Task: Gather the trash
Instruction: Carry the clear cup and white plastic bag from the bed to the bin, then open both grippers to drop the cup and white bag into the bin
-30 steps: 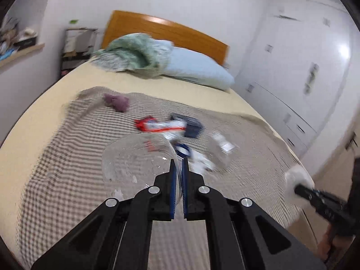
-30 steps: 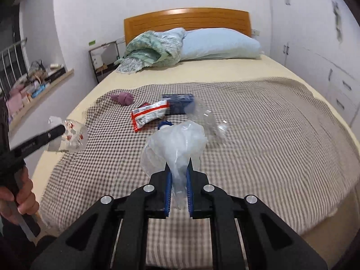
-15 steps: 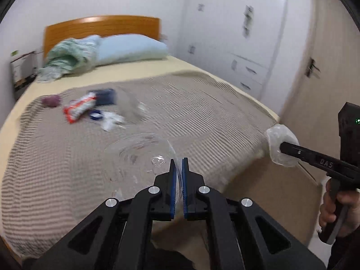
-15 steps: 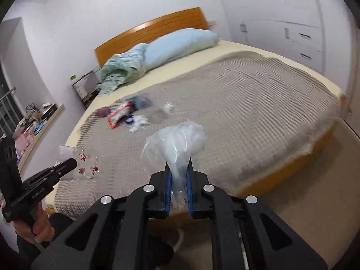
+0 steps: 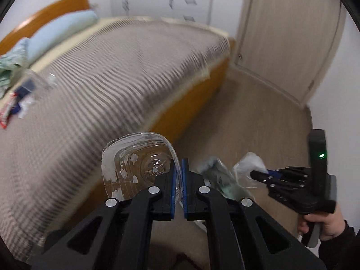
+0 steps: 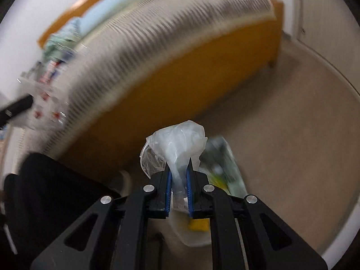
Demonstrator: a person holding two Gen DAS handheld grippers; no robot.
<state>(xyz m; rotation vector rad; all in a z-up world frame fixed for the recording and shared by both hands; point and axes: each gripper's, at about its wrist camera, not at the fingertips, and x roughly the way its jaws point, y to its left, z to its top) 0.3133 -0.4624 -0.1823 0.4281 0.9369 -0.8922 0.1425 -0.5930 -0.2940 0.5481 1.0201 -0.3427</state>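
Two pieces in hand, more left on the bed

The left gripper [image 5: 177, 175] clenched a clear plastic tray [image 5: 137, 164]; the right gripper [image 6: 178, 181] clenched a crumpled plastic bag [image 6: 177, 145]. Both had swung from the bed [image 5: 101, 78], where wrappers [image 5: 15, 103] remained, toward what was perhaps a bin [image 6: 220, 168] on the floor.
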